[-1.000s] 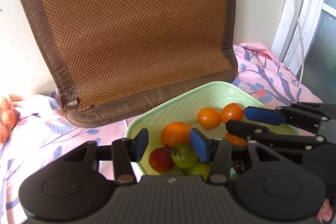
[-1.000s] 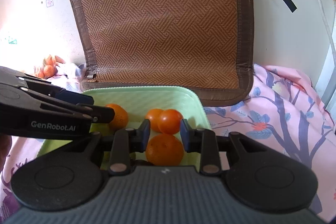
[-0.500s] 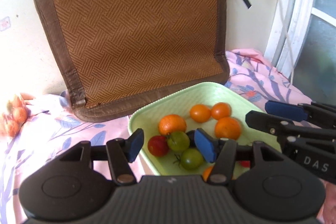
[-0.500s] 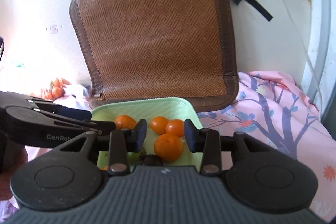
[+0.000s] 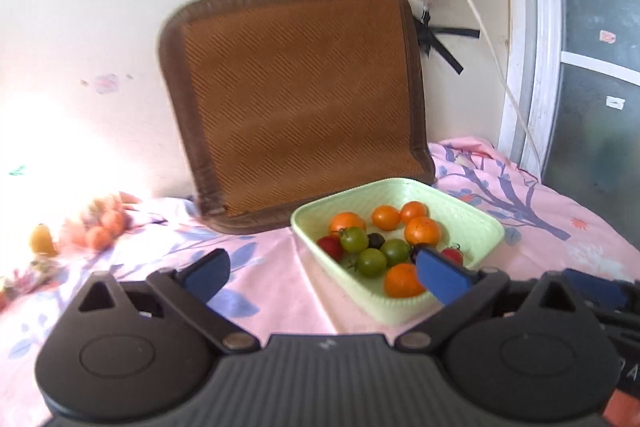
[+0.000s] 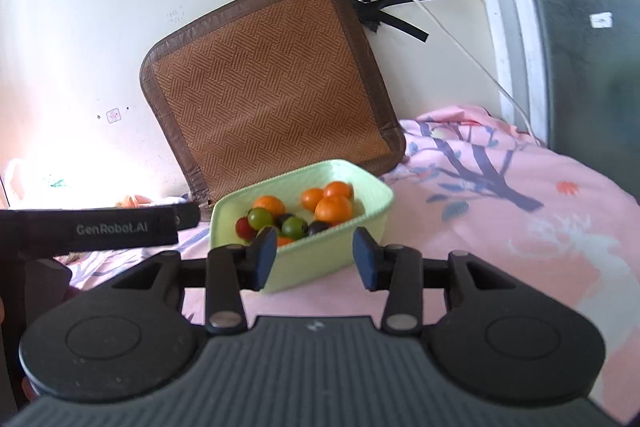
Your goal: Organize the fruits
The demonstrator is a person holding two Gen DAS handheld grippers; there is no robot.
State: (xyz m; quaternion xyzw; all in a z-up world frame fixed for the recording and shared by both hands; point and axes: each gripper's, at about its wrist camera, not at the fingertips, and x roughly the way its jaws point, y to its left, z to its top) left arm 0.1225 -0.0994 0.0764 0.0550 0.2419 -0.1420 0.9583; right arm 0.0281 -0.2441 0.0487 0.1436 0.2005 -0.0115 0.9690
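Left gripper (image 5: 322,277) jaws spread wide and empty, right gripper (image 6: 315,253) jaws parted, empty, both level

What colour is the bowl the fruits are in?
The bowl is light green, seen best from the left wrist view.

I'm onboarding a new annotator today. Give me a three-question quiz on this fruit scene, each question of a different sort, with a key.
1. True or false: the left gripper is shut on an orange.
2. Multiple choice: the green tray rests on A) a bare wooden table, B) a pink floral cloth, C) a metal rack.
3. Fill in: leaning on the wall behind the tray is a brown woven ____.

Key: 1 false, its jaws are wide open and empty. 2 B. 3 mat.
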